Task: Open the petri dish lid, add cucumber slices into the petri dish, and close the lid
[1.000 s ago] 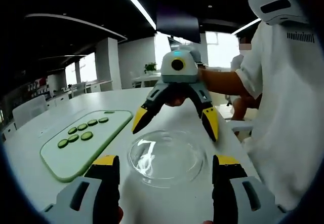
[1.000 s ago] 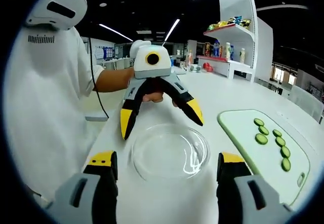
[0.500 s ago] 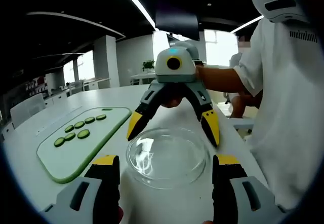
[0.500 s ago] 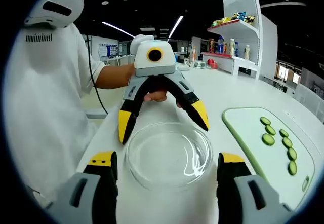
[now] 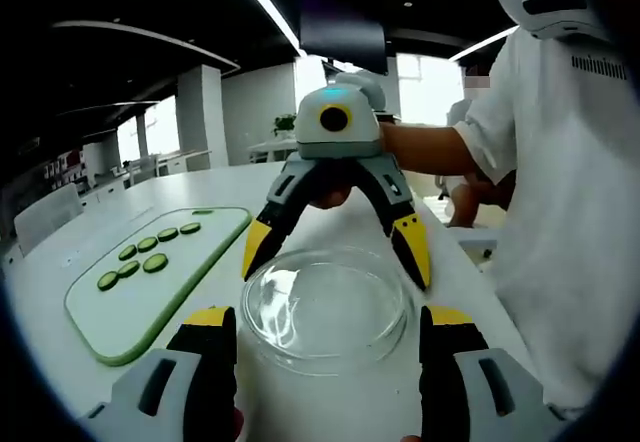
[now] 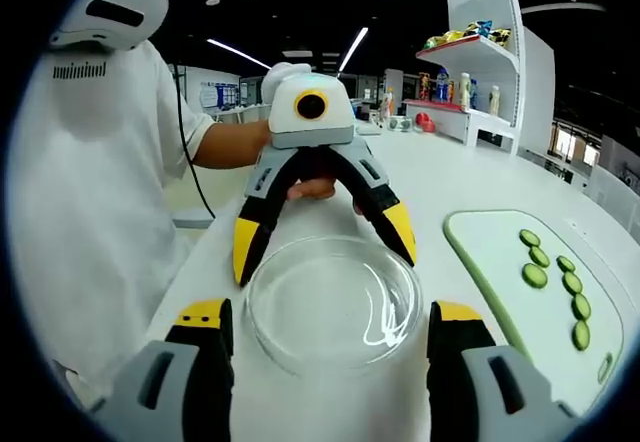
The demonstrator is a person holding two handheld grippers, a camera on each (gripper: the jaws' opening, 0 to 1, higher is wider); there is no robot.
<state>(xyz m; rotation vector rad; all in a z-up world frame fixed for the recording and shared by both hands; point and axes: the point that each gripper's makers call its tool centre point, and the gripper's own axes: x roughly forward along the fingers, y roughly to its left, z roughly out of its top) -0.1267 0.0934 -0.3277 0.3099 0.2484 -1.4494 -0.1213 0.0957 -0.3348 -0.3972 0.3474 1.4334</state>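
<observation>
Both claws are facing each other across a clear, round glass petri dish (image 5: pixel 327 307) that is sitting on the white worktop (image 5: pixel 230 197). In the left gripper view, the left claw (image 5: pixel 327 334) is standing wide open, its yellow-and-black jaws spread to either side of the near rim of the dish without visibly touching it, and it is holding nothing. Across the dish from it, the right claw (image 5: pixel 335 252) is reaching in with its jaws also spread wide, their yellow tips hanging just beyond the far rim, gripping nothing.

The right gripper view is showing the same arrangement from the other side: the right claw's jaws flanking the dish, the left claw opposite with its tips by the rim, both empty.

The lid appears to be sitting on the dish, though the glass is too clear to pick out the seam with certainty; no slice is lying inside. To the left of the left claw, well apart from the dish, a pale green rectangular cutting board (image 5: pixel 105 312) is carrying a double row of thin green cucumber slices (image 5: pixel 145 257), all untouched.

Judging from this, the task is barely under way: the claws are only lining up on the dish. Lifting the lid, moving the slices in and closing the lid are all left to do.
</observation>
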